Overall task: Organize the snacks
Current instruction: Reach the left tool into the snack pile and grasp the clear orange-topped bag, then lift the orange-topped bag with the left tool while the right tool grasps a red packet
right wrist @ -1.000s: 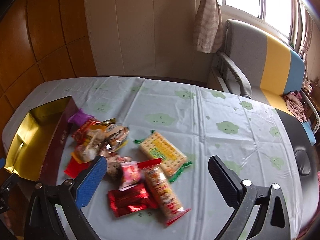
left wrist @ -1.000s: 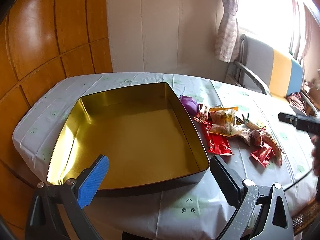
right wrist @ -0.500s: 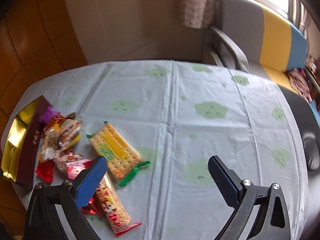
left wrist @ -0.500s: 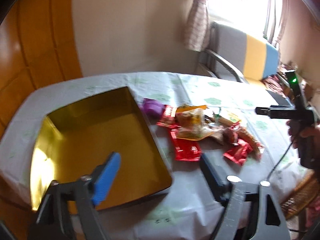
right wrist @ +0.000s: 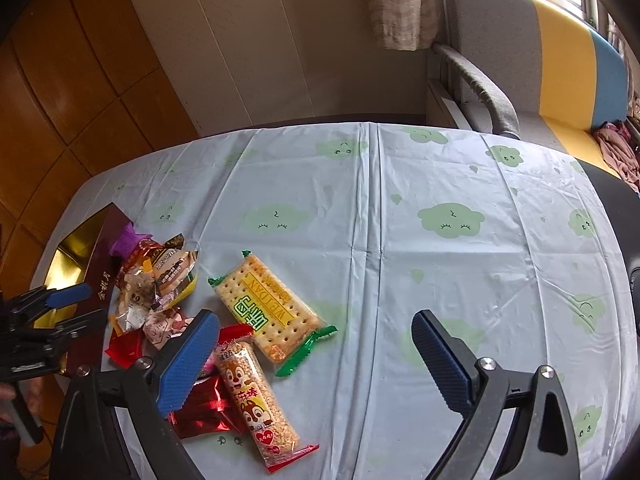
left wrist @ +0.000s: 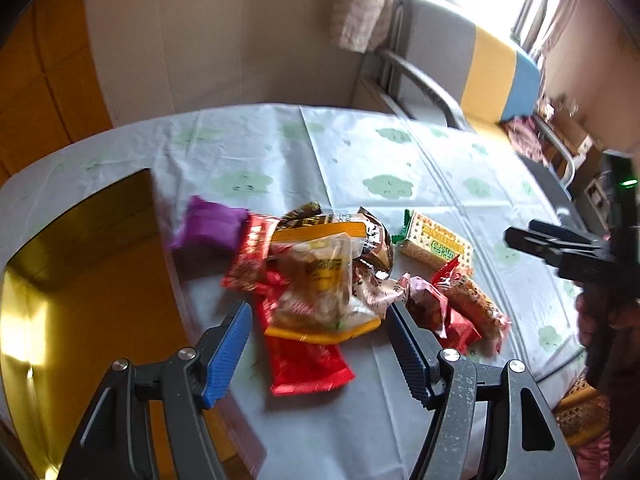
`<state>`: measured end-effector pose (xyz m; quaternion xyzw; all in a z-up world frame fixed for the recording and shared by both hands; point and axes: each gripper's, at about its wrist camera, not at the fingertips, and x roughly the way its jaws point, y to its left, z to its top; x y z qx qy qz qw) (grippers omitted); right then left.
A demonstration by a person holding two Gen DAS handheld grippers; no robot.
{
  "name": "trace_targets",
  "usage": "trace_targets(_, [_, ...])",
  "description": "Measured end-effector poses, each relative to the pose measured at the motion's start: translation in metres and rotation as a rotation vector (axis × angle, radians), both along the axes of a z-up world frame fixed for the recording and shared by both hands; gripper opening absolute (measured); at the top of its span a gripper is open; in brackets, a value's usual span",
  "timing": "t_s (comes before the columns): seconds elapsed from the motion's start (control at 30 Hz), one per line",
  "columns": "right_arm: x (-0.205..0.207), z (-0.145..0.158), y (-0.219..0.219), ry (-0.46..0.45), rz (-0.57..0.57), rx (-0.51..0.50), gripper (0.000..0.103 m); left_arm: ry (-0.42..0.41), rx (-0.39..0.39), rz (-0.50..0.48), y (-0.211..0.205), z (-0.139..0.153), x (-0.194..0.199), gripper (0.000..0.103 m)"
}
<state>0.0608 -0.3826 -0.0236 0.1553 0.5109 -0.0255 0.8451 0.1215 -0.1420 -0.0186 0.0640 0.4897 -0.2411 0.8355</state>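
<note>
A pile of snack packets (left wrist: 332, 272) lies on the cloud-print tablecloth, right of an empty gold tin box (left wrist: 80, 280). My left gripper (left wrist: 320, 336) is open, low over the near end of the pile, above a red packet (left wrist: 304, 364). A purple packet (left wrist: 208, 228) lies by the tin's edge. My right gripper (right wrist: 316, 344) is open above the table; a cracker packet (right wrist: 268, 312) and a squirrel-print bar (right wrist: 256, 396) lie between and below its jaws. The tin also shows in the right wrist view (right wrist: 76, 264) at the far left.
The table's near edge runs close under both grippers. An armchair (right wrist: 540, 60) with grey, yellow and blue cushions stands behind the table on the right. A wooden panelled wall (right wrist: 60, 100) is at the left. A curtain (left wrist: 360, 4) hangs at the back.
My left gripper has swung right from over the tin to over the snack pile and come closer. My right gripper has shifted right and nearer the table; the pile now sits at its left.
</note>
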Motion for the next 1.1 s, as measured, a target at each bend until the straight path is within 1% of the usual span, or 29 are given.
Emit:
trace_targets(0.13, [0.0, 0.003, -0.002, -0.012, -0.002, 0.016, 0.098, -0.006, 0.062, -0.01, -0.02, -0.015, 0.016, 0.07])
trace_targets(0.2, [0.0, 0.004, -0.001, -0.016, 0.003, 0.016, 0.092, 0.024, 0.064, 0.001, -0.025, -0.025, 0.029, 0.07])
trace_targets(0.23, [0.001, 0.004, 0.0, -0.016, 0.008, 0.009, 0.09, 0.041, 0.069, 0.013, -0.026, -0.03, 0.034, 0.066])
trace_targets(0.27, [0.001, 0.004, 0.0, -0.015, 0.01, 0.003, 0.084, 0.062, 0.066, 0.022, -0.027, -0.036, 0.039, 0.051])
trace_targets(0.3, [0.002, 0.004, 0.0, -0.014, 0.011, -0.004, 0.077, 0.087, 0.053, 0.015, -0.029, -0.041, 0.042, 0.041])
trace_targets(0.33, [0.002, 0.004, 0.0, -0.015, 0.011, -0.008, 0.073, 0.091, 0.044, 0.006, -0.03, -0.045, 0.043, 0.035])
trace_targets(0.37, [0.002, 0.004, 0.0, -0.015, 0.01, -0.015, 0.066, 0.072, 0.034, 0.0, -0.032, -0.045, 0.04, 0.032])
trace_targets(0.4, [0.003, 0.003, -0.001, -0.014, 0.004, -0.024, 0.062, 0.058, 0.025, -0.006, -0.032, -0.045, 0.037, 0.031])
trace_targets(0.47, [0.001, 0.003, -0.004, -0.009, -0.008, -0.023, 0.062, 0.041, -0.016, -0.011, -0.03, -0.039, 0.029, 0.027])
trace_targets(0.5, [0.001, 0.002, -0.005, -0.007, -0.01, -0.021, 0.062, 0.029, -0.039, -0.023, -0.029, -0.034, 0.023, 0.026])
trace_targets(0.53, [0.001, 0.001, -0.004, -0.005, -0.009, -0.021, 0.062, 0.0, -0.066, -0.044, -0.027, -0.026, 0.013, 0.026])
trace_targets(0.57, [0.001, 0.001, -0.003, -0.004, -0.005, -0.022, 0.061, -0.017, -0.075, -0.059, -0.026, -0.021, 0.005, 0.026])
trace_targets(0.6, [0.001, 0.001, -0.002, -0.003, 0.006, -0.019, 0.057, -0.033, -0.086, -0.085, -0.024, -0.016, -0.007, 0.026])
trace_targets(0.67, [0.002, -0.001, 0.004, 0.0, 0.034, -0.011, 0.054, -0.053, -0.103, -0.134, -0.02, -0.011, -0.029, 0.027])
trace_targets(0.73, [0.003, -0.002, 0.013, 0.0, 0.082, -0.003, 0.051, -0.093, -0.079, -0.177, -0.014, -0.01, -0.054, 0.027])
trace_targets(0.8, [0.002, -0.002, 0.024, -0.009, 0.136, 0.016, 0.043, -0.112, -0.045, -0.21, -0.005, -0.015, -0.077, 0.027])
trace_targets(0.87, [0.001, -0.003, 0.038, -0.018, 0.191, 0.052, 0.037, -0.124, -0.028, -0.224, 0.006, -0.019, -0.096, 0.027])
trace_targets(0.9, [0.001, -0.004, 0.045, -0.015, 0.215, 0.076, 0.035, -0.123, -0.035, -0.224, 0.012, -0.019, -0.101, 0.027])
trace_targets(1.0, [-0.001, -0.004, 0.074, -0.01, 0.278, 0.148, 0.034, -0.128, -0.049, -0.192, 0.036, -0.018, -0.113, 0.027])
trace_targets(1.1, [0.005, -0.005, 0.112, -0.008, 0.326, 0.239, 0.035, -0.154, -0.081, -0.153, 0.056, -0.008, -0.119, 0.027])
